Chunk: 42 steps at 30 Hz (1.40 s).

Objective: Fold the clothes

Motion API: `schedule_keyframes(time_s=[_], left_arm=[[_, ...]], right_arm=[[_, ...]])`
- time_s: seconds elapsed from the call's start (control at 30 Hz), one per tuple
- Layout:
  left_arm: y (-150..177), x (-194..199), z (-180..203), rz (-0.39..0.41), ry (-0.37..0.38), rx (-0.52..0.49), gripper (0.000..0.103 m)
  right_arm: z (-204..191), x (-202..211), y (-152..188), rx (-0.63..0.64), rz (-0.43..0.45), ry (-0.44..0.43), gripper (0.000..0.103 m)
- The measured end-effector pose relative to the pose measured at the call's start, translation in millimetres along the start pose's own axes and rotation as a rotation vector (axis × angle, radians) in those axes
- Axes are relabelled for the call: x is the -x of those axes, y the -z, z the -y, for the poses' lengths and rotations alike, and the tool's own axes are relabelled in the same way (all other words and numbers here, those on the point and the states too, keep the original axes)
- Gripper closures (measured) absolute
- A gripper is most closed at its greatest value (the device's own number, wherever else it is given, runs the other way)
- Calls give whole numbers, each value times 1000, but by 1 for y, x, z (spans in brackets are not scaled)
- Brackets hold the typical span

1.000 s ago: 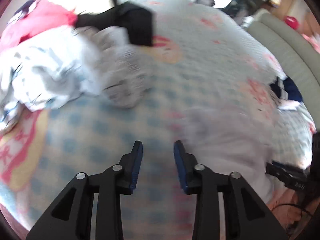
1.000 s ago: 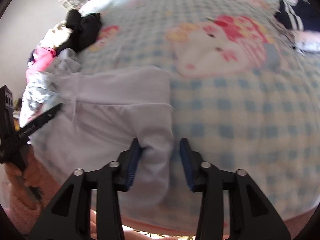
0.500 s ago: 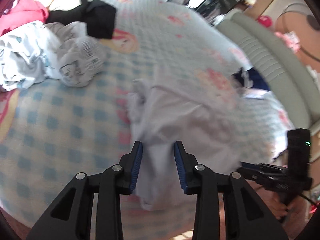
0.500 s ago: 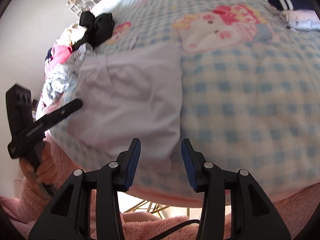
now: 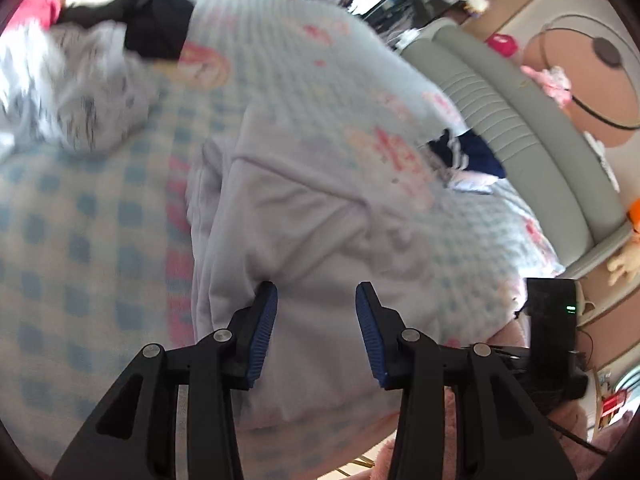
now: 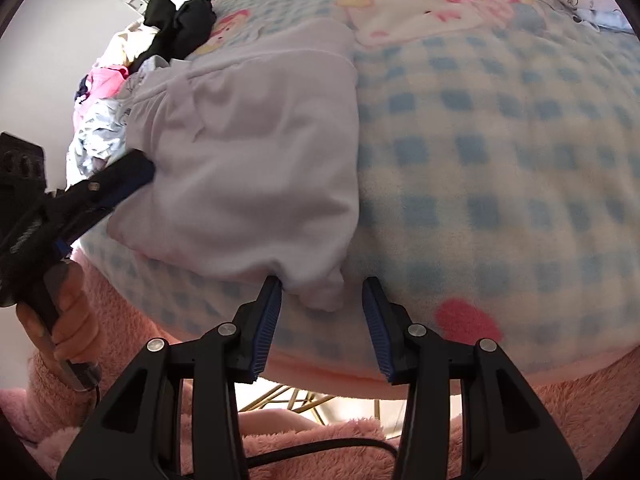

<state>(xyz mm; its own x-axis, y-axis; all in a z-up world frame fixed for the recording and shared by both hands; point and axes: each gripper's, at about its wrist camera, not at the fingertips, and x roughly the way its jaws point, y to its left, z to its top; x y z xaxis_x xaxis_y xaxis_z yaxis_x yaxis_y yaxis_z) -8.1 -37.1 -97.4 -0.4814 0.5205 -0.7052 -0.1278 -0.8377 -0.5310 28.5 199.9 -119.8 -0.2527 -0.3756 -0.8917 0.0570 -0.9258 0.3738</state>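
Observation:
A pale lilac garment lies spread on the blue-checked blanket, near the bed's front edge. My left gripper hovers over the garment's near left part. Its jaws are opening, and the cloth lies under the gap without being pinched. In the right wrist view the same garment lies flat, with its near right corner between the fingers of my right gripper. Those jaws stand apart and do not press the cloth. The left gripper shows at the garment's left edge, held by a hand.
An unfolded pile of clothes with a black garment lies at the far left of the bed. A navy striped garment lies near the grey padded headboard. A pink fleece sleeve shows below the bed's front edge.
The left gripper swung from facing the clothes pile to over the lilac garment, and its jaws widened. The right gripper drew back toward the bed edge, leaving only the garment's corner between its fingers.

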Motion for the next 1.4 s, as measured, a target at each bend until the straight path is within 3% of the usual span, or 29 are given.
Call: schedule_keyframes(time_s=[0.13, 0.23, 0.4, 0.47, 0.6, 0.77, 0.93, 1.07, 1.13, 1.2, 1.3, 1.4], left_arm=[[5, -3, -6, -8, -22, 9, 63], [3, 7, -11, 21, 11, 45, 63], [3, 23, -3, 75, 18, 1, 61], [3, 22, -2, 69, 16, 1, 60], [3, 21, -2, 56, 11, 2, 60], [4, 28, -6, 70, 1, 15, 60], [-3, 31, -13, 97, 48, 48, 60], [-3, 11, -14, 52, -7, 83, 60], [-2, 12, -14, 62, -5, 86, 60], [-5, 17, -14, 81, 12, 85, 60], [-13, 26, -11, 121, 44, 69, 60], [-23, 20, -15, 105, -8, 70, 60]], right_arm=[[15, 11, 2, -32, 15, -13, 61], [24, 25, 2, -20, 24, -30, 61], [27, 47, -6, -12, 86, -101, 60], [24, 40, -9, -10, 76, -77, 60], [13, 10, -12, 55, -15, 64, 61], [18, 27, -13, 54, 28, 148, 61], [21, 42, -20, 35, 95, -5, 61], [10, 5, -32, 8, 4, 64, 61], [18, 5, -32, -102, 3, 14, 58], [17, 17, -38, -130, 56, -75, 58], [8, 33, -52, -78, 124, -22, 58], [7, 31, -64, -66, 122, -3, 58]])
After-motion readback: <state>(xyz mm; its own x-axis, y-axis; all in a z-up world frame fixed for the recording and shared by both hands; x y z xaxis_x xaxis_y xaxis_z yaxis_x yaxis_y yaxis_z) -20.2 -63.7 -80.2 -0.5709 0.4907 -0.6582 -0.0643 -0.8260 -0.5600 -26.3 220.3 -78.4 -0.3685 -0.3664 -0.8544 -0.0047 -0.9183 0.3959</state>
